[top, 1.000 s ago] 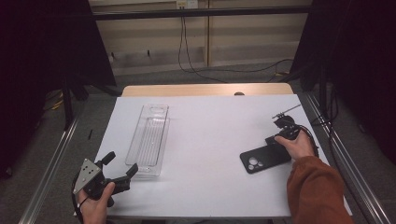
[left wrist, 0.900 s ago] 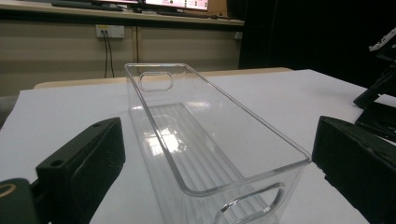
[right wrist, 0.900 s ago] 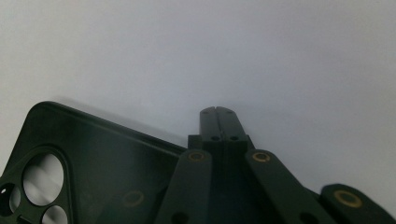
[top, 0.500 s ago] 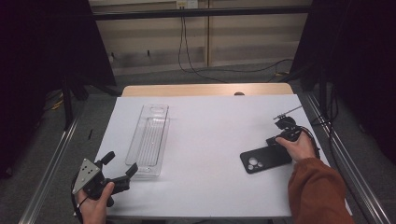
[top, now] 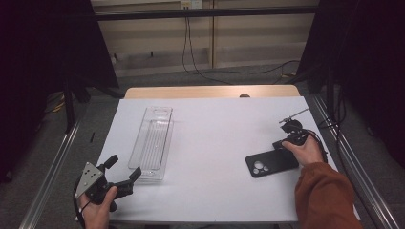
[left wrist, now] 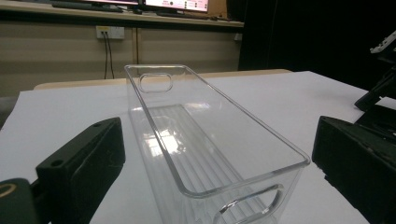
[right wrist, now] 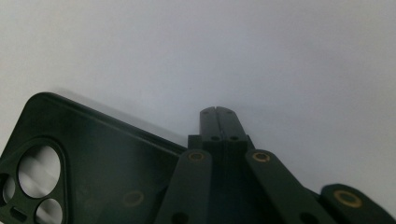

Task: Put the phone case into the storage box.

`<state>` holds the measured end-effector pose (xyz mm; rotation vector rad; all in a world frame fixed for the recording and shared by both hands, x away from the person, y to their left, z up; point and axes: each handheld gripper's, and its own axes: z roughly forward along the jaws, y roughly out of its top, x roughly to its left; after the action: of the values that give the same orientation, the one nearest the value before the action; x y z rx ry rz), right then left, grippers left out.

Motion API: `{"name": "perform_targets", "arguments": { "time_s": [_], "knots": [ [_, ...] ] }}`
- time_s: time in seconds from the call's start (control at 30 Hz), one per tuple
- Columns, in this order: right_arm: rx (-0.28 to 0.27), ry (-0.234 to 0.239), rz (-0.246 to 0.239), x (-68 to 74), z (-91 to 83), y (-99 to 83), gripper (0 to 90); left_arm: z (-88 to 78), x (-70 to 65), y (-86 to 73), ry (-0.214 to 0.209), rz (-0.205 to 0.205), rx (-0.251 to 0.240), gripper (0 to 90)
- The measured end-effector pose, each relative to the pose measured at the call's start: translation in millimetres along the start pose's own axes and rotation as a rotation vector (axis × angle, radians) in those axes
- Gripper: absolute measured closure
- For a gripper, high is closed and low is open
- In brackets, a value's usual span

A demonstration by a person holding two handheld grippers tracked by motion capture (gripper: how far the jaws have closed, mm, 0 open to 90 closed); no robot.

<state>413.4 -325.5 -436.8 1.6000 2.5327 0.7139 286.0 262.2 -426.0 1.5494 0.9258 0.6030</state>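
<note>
Still, both hand-held grippers and the phone case (top: 271, 163) stay put

The right gripper (right wrist: 218, 113) hides the phone case's (right wrist: 93, 163) near edge.

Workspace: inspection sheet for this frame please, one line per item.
Surface: white table, wooden strip at far edge.
Job's things: black phone case, flat, camera cutouts up; clear plastic bin, empty.
Clutter: nothing seen.
Grippers: left gripper open, jaws either side of the bin's near end, apart from it; right gripper shut, at the case's edge, grip unclear.
Cables: black cable trails from right gripper; wall cables behind.
Surroundings: metal rails, dark curtains, grey floor.
</note>
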Motion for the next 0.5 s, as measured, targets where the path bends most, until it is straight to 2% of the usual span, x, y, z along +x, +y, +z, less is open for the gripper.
{"name": "perform_targets", "arguments": {
  "time_s": [0.27,0.5],
  "knots": [
    [-0.011,0.010,0.003,0.3,-3.5,-8.2,90.0,-0.2,0.5,-0.3,0.003,0.002,0.003,2.7],
    [-0.006,-0.003,-0.012,4.4,-7.7,-16.4,90.0,0.1,-0.1,-0.3,0.002,-0.003,0.002,2.7]
  ]
}}
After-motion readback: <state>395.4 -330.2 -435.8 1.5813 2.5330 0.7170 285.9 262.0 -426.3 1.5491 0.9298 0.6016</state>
